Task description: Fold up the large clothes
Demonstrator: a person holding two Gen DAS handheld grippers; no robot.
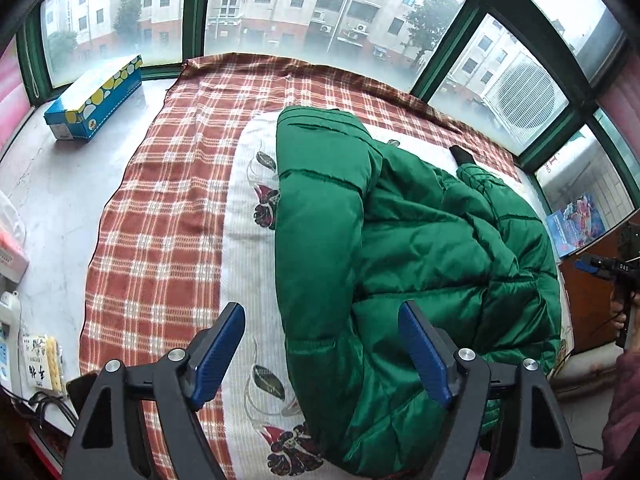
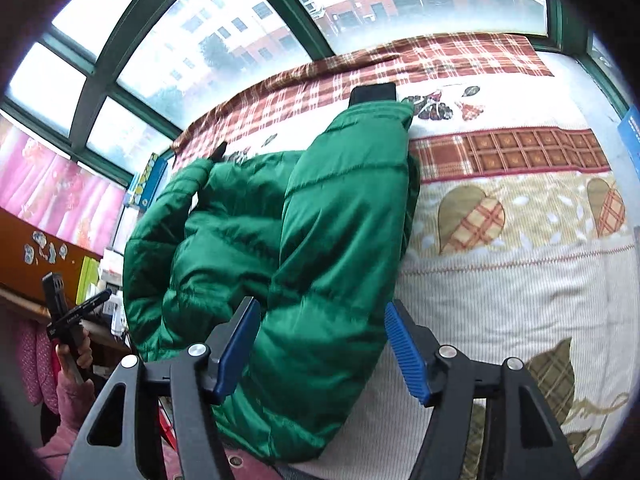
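A green puffer jacket [image 1: 400, 248] lies on a bed covered with a plaid and floral blanket [image 1: 168, 208]. One sleeve is folded over its body and the other sleeve, with a black cuff [image 1: 462, 155], stretches toward the window. My left gripper [image 1: 322, 346] is open and empty above the jacket's near edge. In the right wrist view the jacket [image 2: 304, 232] fills the middle, its folded sleeve ending in a black cuff [image 2: 373, 93]. My right gripper [image 2: 320, 344] is open and empty, hovering over the jacket's near part.
A blue tissue box [image 1: 96, 98] sits on the marble sill at far left. Small packets and a power strip [image 1: 10, 332] lie at the left edge. Green-framed windows [image 1: 196, 12] ring the bed. A wooden cabinet [image 1: 592, 300] stands at right.
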